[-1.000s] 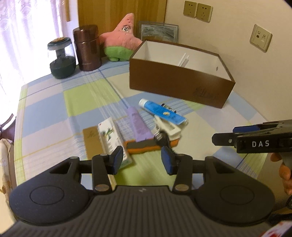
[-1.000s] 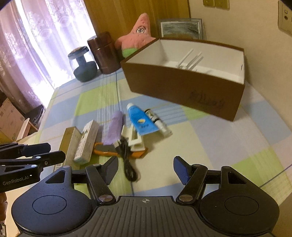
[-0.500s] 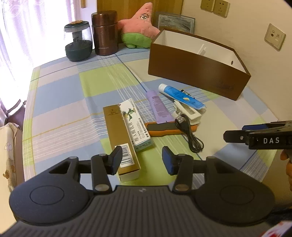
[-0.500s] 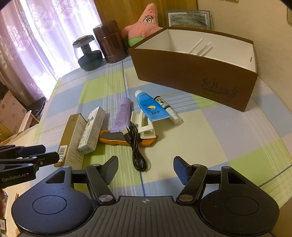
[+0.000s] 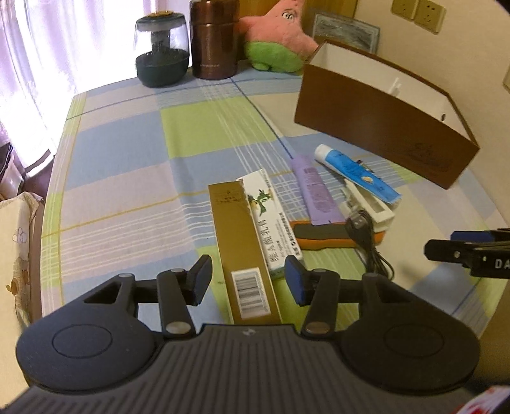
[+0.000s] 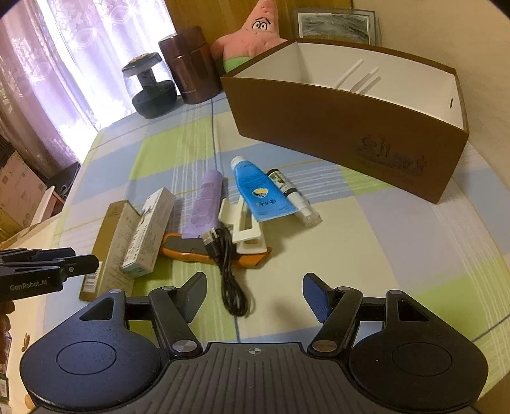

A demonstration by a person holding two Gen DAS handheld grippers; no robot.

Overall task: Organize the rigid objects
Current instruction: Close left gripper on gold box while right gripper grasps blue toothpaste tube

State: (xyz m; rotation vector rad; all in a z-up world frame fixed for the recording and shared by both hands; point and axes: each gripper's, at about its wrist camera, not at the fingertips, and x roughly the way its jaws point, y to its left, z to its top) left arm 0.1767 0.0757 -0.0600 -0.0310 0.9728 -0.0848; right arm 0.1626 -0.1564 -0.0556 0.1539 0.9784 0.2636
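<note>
Inside the brown box [image 6: 347, 133], white dividers [image 6: 353, 76] stand; tubes lie outside.

Walls: cream plaster wall [image 5: 398, 38], yellowish wall sockets [image 5: 417, 14] far right of the claw.
Window: bright pale lace curtain [image 6: 105, 54], far left.
Worktop: blue-green checked tablecloth [image 5: 127, 178].

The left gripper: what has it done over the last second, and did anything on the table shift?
The left gripper has come down and closer over the gold box, its jaws having just been opening; the box's near end now lies between them, not gripped. The right gripper has eased a little nearer to the black cable, open and empty as before. The tubes, boxes and brown box lie where they did.
</note>
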